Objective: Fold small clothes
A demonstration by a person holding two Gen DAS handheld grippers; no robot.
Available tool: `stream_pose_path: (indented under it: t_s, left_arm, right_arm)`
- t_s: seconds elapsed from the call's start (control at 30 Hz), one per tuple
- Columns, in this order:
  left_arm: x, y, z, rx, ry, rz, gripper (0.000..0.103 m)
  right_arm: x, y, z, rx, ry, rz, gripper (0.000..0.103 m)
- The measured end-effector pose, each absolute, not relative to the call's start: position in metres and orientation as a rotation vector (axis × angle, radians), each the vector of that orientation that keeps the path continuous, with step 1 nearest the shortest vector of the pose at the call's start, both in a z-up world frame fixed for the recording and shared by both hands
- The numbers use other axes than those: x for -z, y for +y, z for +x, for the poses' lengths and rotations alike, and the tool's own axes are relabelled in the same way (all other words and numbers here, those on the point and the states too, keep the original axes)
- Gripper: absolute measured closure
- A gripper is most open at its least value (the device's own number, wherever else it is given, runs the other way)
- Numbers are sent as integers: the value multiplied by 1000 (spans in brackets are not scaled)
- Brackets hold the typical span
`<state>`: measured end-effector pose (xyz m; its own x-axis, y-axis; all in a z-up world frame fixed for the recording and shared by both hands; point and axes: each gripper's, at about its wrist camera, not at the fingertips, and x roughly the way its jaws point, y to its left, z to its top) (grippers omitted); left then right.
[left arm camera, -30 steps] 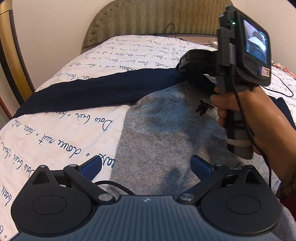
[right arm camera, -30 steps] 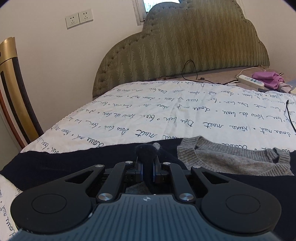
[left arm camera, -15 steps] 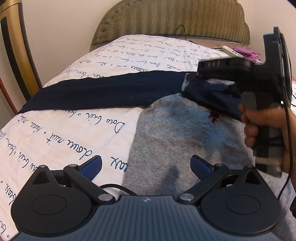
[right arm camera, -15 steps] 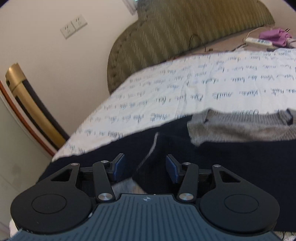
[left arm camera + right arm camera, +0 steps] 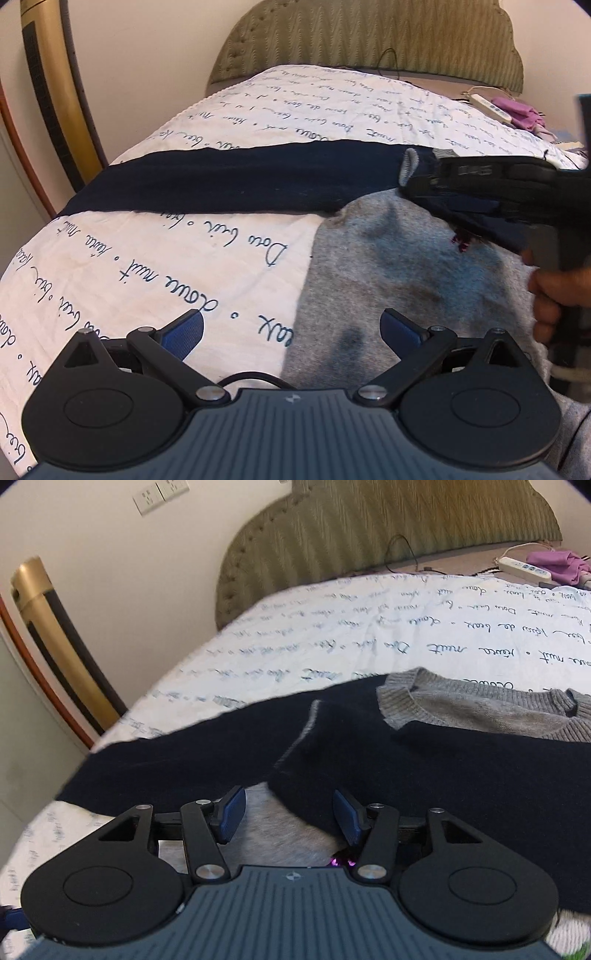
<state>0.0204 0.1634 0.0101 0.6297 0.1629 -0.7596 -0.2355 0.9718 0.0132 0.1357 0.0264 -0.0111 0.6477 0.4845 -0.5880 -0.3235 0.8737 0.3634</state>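
Grey sweater point(image 5: 406, 280) with navy sleeves point(image 5: 236, 181) lying flat on script-printed bed point(image 5: 147, 266), right claw point(image 5: 290, 818) having just been opening, folded sleeve lying loose between its pads, left claw point(image 5: 291, 332) hovering wide, holding nothing.

I see the bed point(image 5: 155, 273) with its script-printed cover; below the headboard point(image 5: 388, 528) lies a grey-and-navy sweater point(image 5: 399, 266).
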Motion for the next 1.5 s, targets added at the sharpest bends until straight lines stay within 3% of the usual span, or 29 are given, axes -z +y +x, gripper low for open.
stream_pose_path:
  t_s: [0.37, 0.77, 0.93, 1.13, 1.5]
  left_arm:
    - [-9, 179, 23, -269, 871, -126, 1]
    - [-6, 204, 25, -276, 903, -221, 1]
    - [-6, 261, 24, -228, 927, -561, 1]
    - [22, 356, 25, -137, 821, -1172, 1]
    - [73, 443, 53, -74, 514, -1601, 1]
  right_arm:
    - [-17, 28, 86, -479, 628, 155, 39]
    - [-15, 18, 55, -488, 630, 152, 32]
    - [-14, 12, 47, -480, 628, 155, 30]
    - [-14, 14, 35, -471, 607, 82, 28]
    - [-2, 6, 31, -465, 648, 115, 24]
